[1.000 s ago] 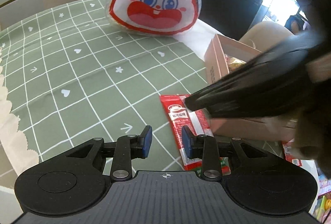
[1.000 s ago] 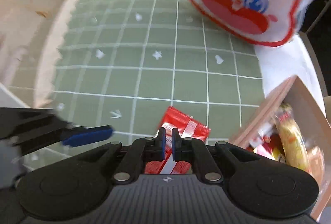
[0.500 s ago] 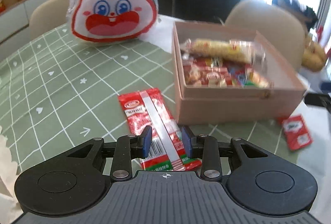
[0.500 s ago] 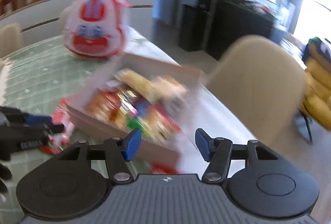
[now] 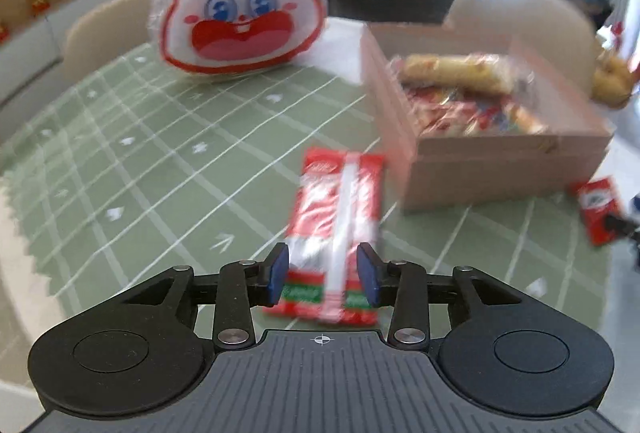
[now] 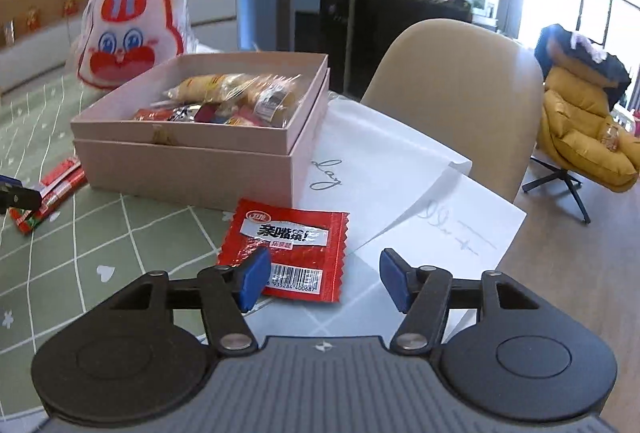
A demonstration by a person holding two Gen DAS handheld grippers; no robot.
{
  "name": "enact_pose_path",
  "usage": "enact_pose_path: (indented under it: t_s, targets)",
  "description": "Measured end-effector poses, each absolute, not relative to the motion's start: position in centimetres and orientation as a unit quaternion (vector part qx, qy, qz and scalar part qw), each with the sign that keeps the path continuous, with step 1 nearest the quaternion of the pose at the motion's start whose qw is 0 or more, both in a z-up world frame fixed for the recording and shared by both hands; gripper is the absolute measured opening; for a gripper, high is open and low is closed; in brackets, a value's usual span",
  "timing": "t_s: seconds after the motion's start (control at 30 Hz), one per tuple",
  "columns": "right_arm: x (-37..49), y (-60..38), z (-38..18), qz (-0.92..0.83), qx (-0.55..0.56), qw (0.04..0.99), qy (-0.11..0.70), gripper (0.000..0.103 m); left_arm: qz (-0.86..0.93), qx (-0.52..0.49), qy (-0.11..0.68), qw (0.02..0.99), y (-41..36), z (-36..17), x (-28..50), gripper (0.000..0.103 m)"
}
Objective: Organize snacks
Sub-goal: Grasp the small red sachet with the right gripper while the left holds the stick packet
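A long red snack packet (image 5: 336, 209) lies flat on the green checked cloth, left of the pink box (image 5: 480, 165). My left gripper (image 5: 323, 275) hovers over the packet's near end. Its jaws are opening and straddle the packet without pressing it. The box (image 6: 180, 169) holds several wrapped snacks. A small square red packet (image 6: 286, 245) lies in front of the box's near corner. My right gripper (image 6: 323, 285) is just short of it, jaws opening, with the packet's near edge by the left pad (image 6: 252, 283) and nothing gripped. That small packet (image 5: 598, 209) also shows in the left wrist view.
A big rabbit-face bag (image 5: 240, 1) stands at the back of the table. White paper sheets (image 6: 400, 169) lie right of the box, near the table edge. A beige chair (image 6: 452, 89) stands behind them, and a yellow armchair (image 6: 580, 137) farther off.
My right gripper swung from the long packet, past the box, to the small square packet, and its jaws went from shut to wide. The left gripper shifted over the long packet and widened.
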State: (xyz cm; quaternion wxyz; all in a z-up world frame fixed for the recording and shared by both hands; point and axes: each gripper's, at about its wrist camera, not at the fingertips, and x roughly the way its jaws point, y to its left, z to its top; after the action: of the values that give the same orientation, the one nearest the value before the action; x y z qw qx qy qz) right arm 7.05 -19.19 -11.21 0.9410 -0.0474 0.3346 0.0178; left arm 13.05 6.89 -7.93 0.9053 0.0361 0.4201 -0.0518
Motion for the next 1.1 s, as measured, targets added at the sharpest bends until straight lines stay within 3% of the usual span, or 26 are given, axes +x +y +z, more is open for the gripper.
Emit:
enact_pose_path:
  t_s: [0.17, 0.2, 0.27, 0.33, 0.6, 0.9, 1.1]
  targets:
    - [7.2, -20.1, -11.5, 0.019, -0.019, 0.942, 0.336, 0.067, -0.096, 0.087, 0.437, 0.890, 4.4, -8.4, 14.9, 0.042]
    - [7.2, -20.4, -11.5, 0.018, -0.010, 0.941, 0.338, 0.068, -0.103, 0.089, 0.444, 0.886, 4.1, -8.7, 15.1, 0.045]
    - [7.3, -20.8, -11.7, 0.020, 0.009, 0.940, 0.341, 0.070, -0.121, 0.111, 0.442, 0.882, 3.1, -9.0, 15.0, 0.061]
    - [7.3, -21.0, -11.7, 0.022, 0.014, 0.940, 0.341, 0.071, -0.140, 0.115, 0.442, 0.878, 2.7, -9.1, 14.9, 0.065]
    - [7.5, -20.7, -11.8, 0.031, 0.007, 0.938, 0.344, 0.079, -0.077, 0.032, 0.436, 0.896, 6.5, -8.9, 16.0, 0.059]
    - [7.8, -20.5, -11.9, 0.042, 0.002, 0.936, 0.350, 0.087, -0.071, 0.019, 0.446, 0.892, 6.3, -10.1, 18.4, 0.067]
    - [8.0, -20.4, -11.9, 0.053, -0.005, 0.932, 0.357, 0.092, -0.072, -0.005, 0.457, 0.887, 6.8, -9.6, 16.4, 0.059]
